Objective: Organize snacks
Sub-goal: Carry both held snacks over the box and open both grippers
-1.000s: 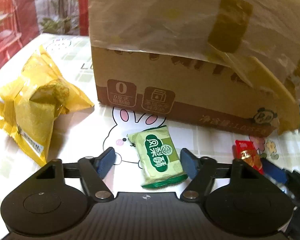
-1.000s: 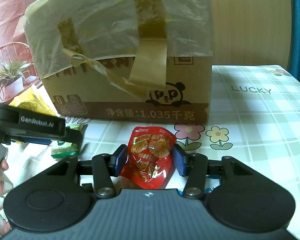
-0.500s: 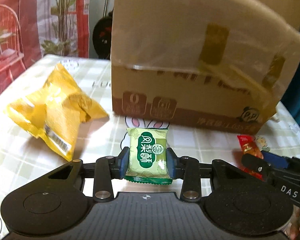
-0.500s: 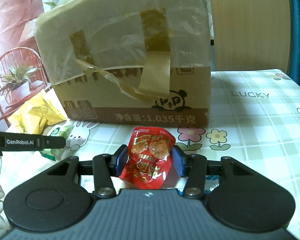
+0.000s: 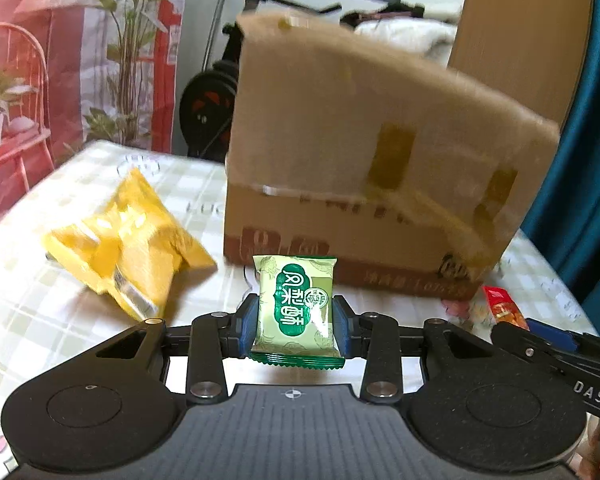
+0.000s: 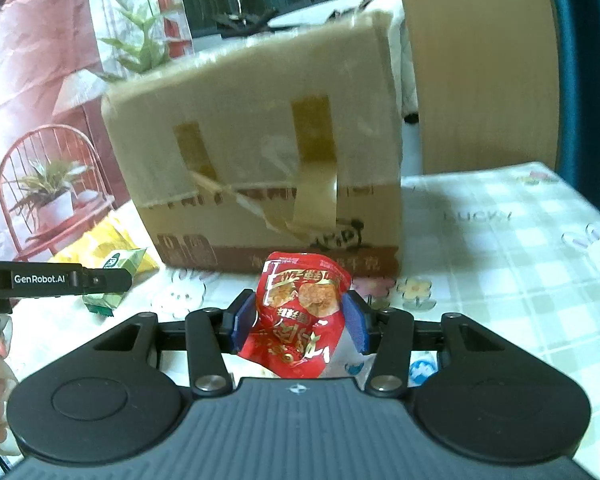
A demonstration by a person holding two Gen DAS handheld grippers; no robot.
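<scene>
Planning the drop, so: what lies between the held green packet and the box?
Left wrist view: only bare tablecloth lies between the green packet in the left gripper and the box. The yellow bag sits off to the left.

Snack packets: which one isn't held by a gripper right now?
The yellow packet, lying on the tablecloth left of the cardboard box. The green packet is clamped in the left gripper, the red packet in the right gripper.
</scene>
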